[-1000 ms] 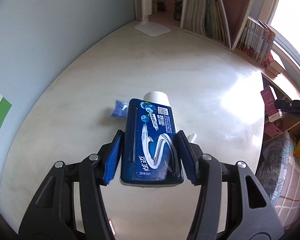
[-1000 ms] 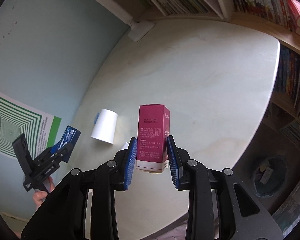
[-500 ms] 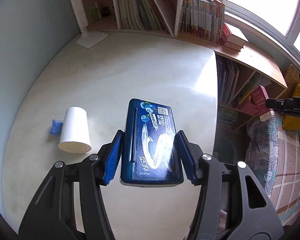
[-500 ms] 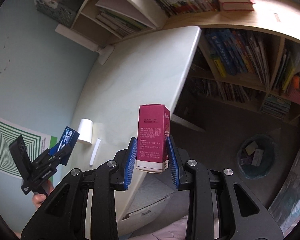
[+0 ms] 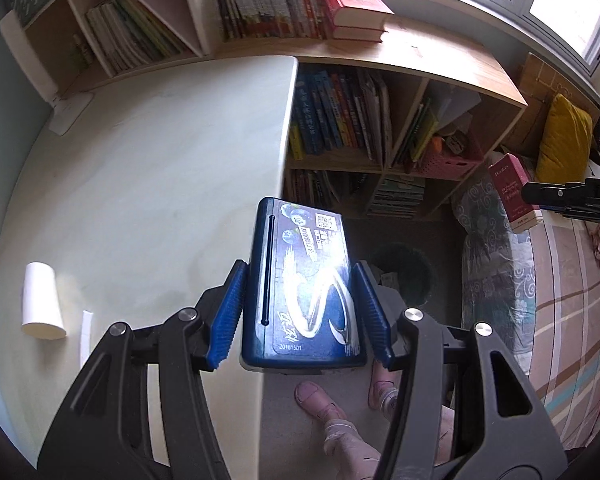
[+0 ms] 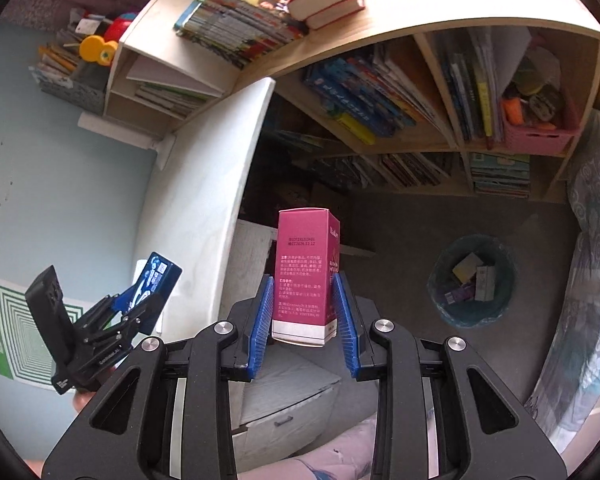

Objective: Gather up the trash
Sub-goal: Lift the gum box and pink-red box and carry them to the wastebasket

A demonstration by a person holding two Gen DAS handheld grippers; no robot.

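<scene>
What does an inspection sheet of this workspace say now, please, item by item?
Surface: pale desk.
Job's things: blue box in left gripper; pink box in right gripper; trash bin on the floor, already holding scraps.
Clutter: white paper cup lying on the desk, white strip beside it.
Grippers: both shut on their boxes.
Cables: nothing seen.
Surroundings: bookshelves, bed.

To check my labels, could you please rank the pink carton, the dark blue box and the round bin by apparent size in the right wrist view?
1. Pink carton, though nearest the camera.
2. Round bin.
3. Dark blue box, smallest.
</scene>
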